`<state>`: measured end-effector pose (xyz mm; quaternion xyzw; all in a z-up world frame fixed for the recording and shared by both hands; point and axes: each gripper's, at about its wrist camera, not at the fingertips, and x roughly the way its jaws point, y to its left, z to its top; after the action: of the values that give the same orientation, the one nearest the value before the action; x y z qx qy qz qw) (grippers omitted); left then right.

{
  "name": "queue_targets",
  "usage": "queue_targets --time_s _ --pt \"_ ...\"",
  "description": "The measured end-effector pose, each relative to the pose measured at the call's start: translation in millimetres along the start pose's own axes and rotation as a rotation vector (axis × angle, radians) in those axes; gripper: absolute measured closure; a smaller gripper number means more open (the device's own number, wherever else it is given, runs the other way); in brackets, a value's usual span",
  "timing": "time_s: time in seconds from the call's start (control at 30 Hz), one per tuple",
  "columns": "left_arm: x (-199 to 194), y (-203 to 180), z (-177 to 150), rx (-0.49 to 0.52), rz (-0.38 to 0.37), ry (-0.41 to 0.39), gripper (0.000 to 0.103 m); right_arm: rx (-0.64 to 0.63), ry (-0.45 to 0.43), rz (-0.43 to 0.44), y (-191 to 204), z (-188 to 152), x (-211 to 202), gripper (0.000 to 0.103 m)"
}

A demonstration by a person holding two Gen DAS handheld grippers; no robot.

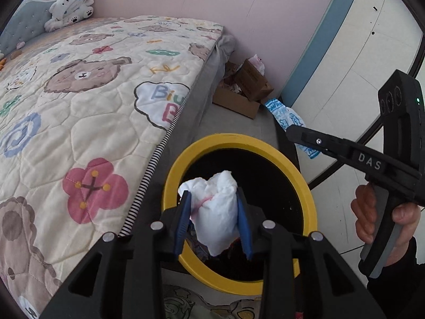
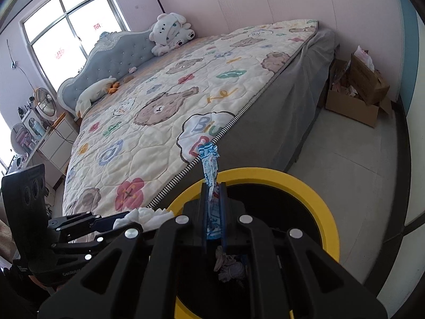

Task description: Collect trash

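Note:
My left gripper (image 1: 213,196) is shut on a crumpled white tissue wad (image 1: 217,212), its blue pads (image 1: 184,212) pressing both sides. It hangs over the dark mouth of a yellow-rimmed bin (image 1: 305,183). From the right, my right gripper (image 1: 290,130) reaches in, holding a blue-and-white wrapper (image 1: 285,115). In the right wrist view, my right gripper (image 2: 213,186) is shut on that wrapper (image 2: 209,164), which sticks up above the bin rim (image 2: 318,199). The left gripper (image 2: 124,216) with the tissue (image 2: 148,216) is at the left. Some trash (image 2: 228,265) lies inside the bin.
A bed with a bear-patterned quilt (image 1: 79,93) stands just left of the bin, its grey side (image 2: 279,127) close by. An open cardboard box (image 2: 353,103) sits against the pink wall. A hand (image 1: 372,212) grips the right tool's handle. Pale floor (image 2: 358,172) lies to the right.

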<state>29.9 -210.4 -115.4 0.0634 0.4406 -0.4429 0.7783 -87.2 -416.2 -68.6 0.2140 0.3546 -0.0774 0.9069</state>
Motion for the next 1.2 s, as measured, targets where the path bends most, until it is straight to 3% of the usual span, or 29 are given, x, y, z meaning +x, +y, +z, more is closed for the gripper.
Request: queue_targets --time_s 0.3,0.37,0.63,0.93,1.2 --pt "1.2 -9.1 -0.1 0.021 0.008 -0.004 0.06 0.06 -0.01 -0.004 -15.8 2.1 -5.0 0.08" --pt "-0.2 -8.6 0.1 0.015 0.005 -0.011 0.053 0.072 -0.02 -0.016 -18.9 2.9 -7.1 0.075" --pt "-9.8 0.6 1.9 -0.008 0.006 -0.036 0.053 0.082 -0.051 -0.049 -23.3 14.2 -14.7 0.074" --pt "-45.4 41.6 4.1 -0.081 0.09 -0.12 0.053 -0.019 -0.015 -0.014 24.7 27.9 17.7 0.074" --pt "-89.8 107.5 -9.7 -0.207 0.253 -0.187 0.053 -0.132 0.045 0.079 99.1 35.7 75.9 0.074"
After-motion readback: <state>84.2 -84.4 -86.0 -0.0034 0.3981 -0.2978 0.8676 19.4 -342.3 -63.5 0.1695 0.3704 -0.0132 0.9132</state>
